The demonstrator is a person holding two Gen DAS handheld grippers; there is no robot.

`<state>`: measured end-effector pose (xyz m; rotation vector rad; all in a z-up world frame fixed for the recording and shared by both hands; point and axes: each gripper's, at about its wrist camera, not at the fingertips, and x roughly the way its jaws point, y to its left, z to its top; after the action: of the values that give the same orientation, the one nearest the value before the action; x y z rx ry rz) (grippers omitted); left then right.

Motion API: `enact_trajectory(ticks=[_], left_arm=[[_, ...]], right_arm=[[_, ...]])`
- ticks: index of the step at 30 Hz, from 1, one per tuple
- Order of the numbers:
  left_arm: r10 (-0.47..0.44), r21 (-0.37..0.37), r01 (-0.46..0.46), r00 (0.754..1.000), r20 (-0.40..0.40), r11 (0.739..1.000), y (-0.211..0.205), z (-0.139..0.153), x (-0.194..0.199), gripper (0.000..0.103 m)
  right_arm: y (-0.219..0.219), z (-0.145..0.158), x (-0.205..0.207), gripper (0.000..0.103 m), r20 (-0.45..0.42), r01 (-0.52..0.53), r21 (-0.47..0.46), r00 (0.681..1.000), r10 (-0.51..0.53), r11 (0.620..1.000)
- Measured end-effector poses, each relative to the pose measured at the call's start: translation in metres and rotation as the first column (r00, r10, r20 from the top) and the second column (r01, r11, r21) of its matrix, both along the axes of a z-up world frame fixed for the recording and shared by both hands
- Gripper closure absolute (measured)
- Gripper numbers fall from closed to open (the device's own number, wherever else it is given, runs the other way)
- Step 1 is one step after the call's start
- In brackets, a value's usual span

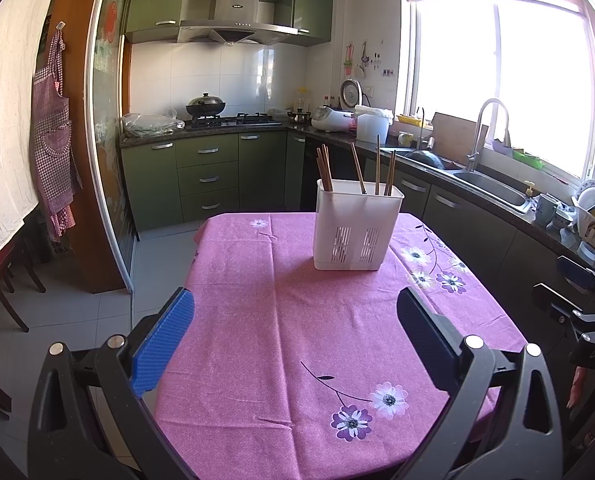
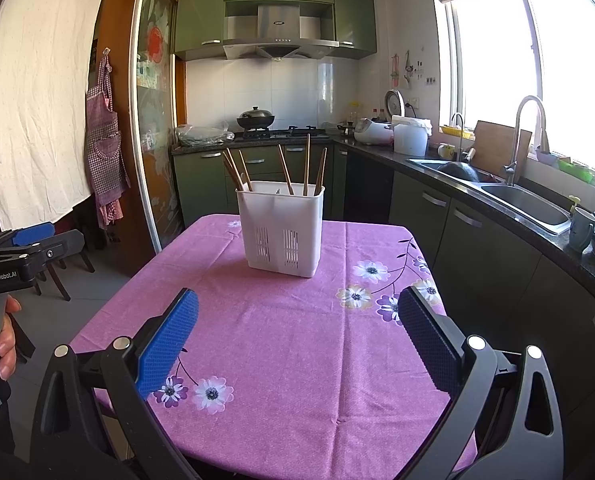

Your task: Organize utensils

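The left gripper (image 1: 295, 320) hovers above the near end of the tabletop (image 1: 281, 320), its jaws spread wide with nothing between them; one blue-padded finger hangs over the table's left edge and the darker one sits over the cloth. In the right wrist view this same gripper shows at the far left, held by a hand (image 2: 1, 336) beside the table. The tabletop is covered by a pink tablecloth (image 2: 297, 340) printed with white and purple flowers. Toward the far end of the cloth stands a white plastic utensil holder (image 1: 355, 226), upright, with slotted vents low on its front wall. Wooden chopsticks (image 1: 324, 171) stand inside it: a small bunch leans in the left compartment, and several more stand apart in the right one. The right gripper (image 2: 297, 322) hovers over the near part of the cloth, jaws likewise spread and empty, well apart from the holder. Further right, beyond the table, a dark kitchen counter carries a steel sink (image 2: 527, 200) under a bright window.
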<state>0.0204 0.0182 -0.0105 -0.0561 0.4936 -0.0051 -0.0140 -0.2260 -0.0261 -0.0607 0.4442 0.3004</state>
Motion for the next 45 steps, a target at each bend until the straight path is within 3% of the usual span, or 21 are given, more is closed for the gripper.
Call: enact_trajectory(ticks=[26,45], left_arm=[[0.008,-0.028,-0.007,1.000,0.019,1.000,0.0050,0.0084,-0.0041,0.007],[0.017,0.004,-0.017,1.000,-0.006,1.000,0.0056,0.0033,0.0007,0.007]], right_arm=[[0.0018,-0.0070,0.0033,0.005,-0.013,-0.002,0.000,1.000,0.002,1.000],[0.0027,-0.0086,0.0036,0.005,-0.019,-0.005,-0.002,1.000,0.005,1.000]])
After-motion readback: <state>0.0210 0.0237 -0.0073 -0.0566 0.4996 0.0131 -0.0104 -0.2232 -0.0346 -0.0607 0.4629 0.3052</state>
